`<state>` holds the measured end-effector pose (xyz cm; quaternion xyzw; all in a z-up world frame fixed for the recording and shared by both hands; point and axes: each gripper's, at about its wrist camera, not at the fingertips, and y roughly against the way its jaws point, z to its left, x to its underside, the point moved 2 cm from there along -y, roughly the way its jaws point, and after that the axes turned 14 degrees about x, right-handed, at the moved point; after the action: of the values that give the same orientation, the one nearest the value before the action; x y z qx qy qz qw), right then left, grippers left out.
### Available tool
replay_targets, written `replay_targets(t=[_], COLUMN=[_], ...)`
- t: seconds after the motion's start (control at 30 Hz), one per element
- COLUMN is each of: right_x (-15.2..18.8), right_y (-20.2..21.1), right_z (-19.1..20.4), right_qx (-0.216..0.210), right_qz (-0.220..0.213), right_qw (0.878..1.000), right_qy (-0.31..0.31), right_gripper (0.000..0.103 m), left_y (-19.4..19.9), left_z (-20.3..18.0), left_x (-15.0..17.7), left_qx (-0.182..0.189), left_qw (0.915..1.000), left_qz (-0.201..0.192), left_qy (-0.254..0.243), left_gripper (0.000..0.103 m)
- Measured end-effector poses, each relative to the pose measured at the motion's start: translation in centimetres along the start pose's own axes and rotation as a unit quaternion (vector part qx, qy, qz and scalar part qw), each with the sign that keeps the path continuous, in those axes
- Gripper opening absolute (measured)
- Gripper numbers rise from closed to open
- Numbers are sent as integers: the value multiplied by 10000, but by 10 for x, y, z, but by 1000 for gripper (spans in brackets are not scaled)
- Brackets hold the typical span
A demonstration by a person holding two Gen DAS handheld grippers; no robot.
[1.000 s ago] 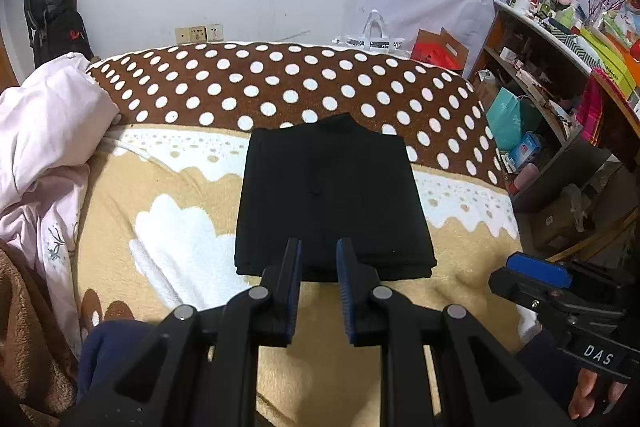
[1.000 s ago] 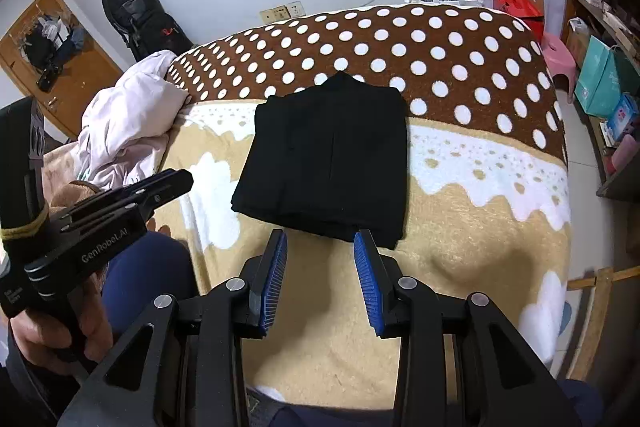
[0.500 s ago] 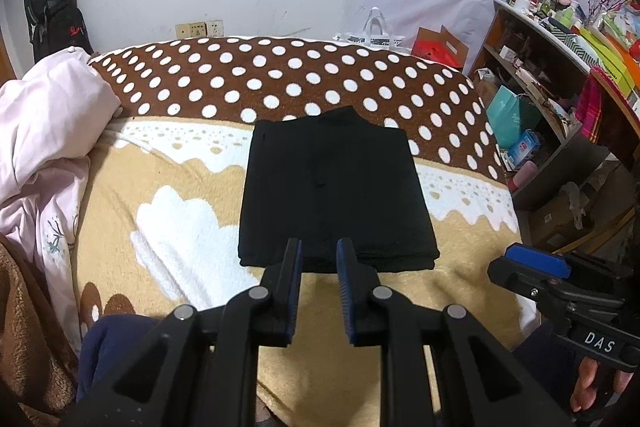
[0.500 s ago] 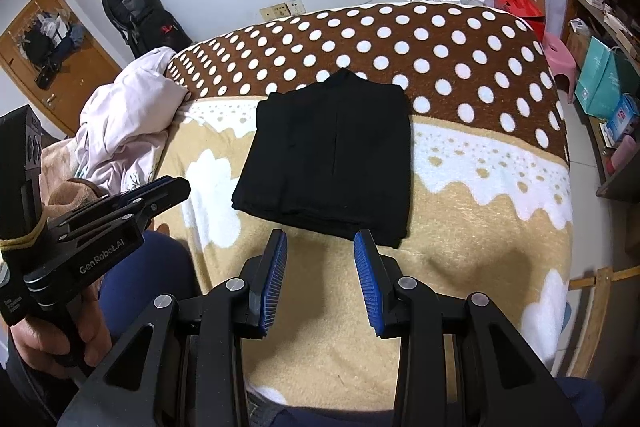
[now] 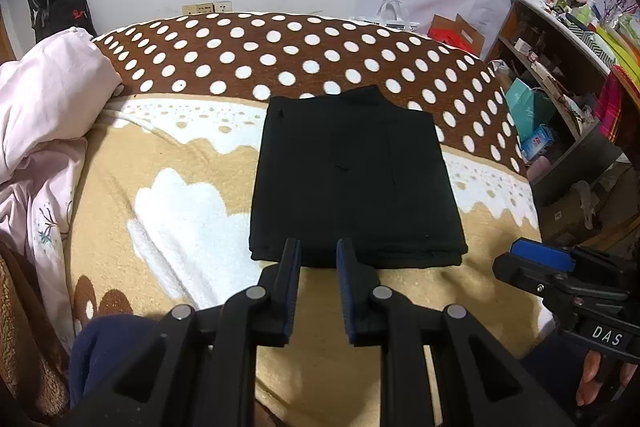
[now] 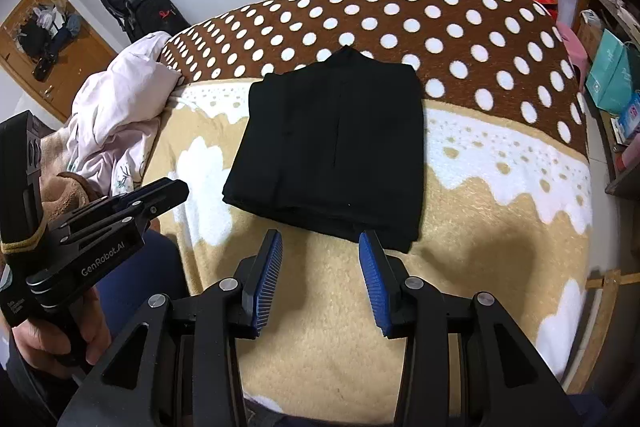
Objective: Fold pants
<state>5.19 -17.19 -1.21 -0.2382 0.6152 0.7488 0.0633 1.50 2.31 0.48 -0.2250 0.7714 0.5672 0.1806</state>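
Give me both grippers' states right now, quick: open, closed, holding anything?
Left gripper: open, jaws narrowly parted, holding nothing, just short of the folded black pants.
Right gripper: open, jaws wide apart, empty.

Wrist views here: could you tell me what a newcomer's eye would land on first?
The black pants, folded into a neat rectangle, lie mid-bed on the tan and polka-dot blanket. Both tools, left and right, hover open just short of their near edge, touching nothing. A pink quilt is bunched at the left.
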Motion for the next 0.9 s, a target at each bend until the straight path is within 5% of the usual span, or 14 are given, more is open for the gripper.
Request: replay_targets(t=[0.27, 0.4, 0.6, 0.9], right_x=[-6, -13, -27, -49], right_y=[-23, -47, -73, -111], right_z=[-2, -13, -32, -57], right_qx=[-165, -203, -186, -262], right_qz=[181, 379, 455, 532], right_qw=[9996, 9990, 9988, 9981], right_qy=[110, 123, 6, -183], right_gripper=[42, 52, 52, 53], left_y=[-16, -32, -51, -93], left_z=[12, 28, 52, 86], left_x=[-4, -12, -28, -44], left_qx=[52, 305, 511, 1000], left_qw=[10000, 9992, 9981, 9912], left_qz=[83, 186, 184, 388], left_qy=[5, 178, 303, 771], left_gripper=[21, 22, 44, 52])
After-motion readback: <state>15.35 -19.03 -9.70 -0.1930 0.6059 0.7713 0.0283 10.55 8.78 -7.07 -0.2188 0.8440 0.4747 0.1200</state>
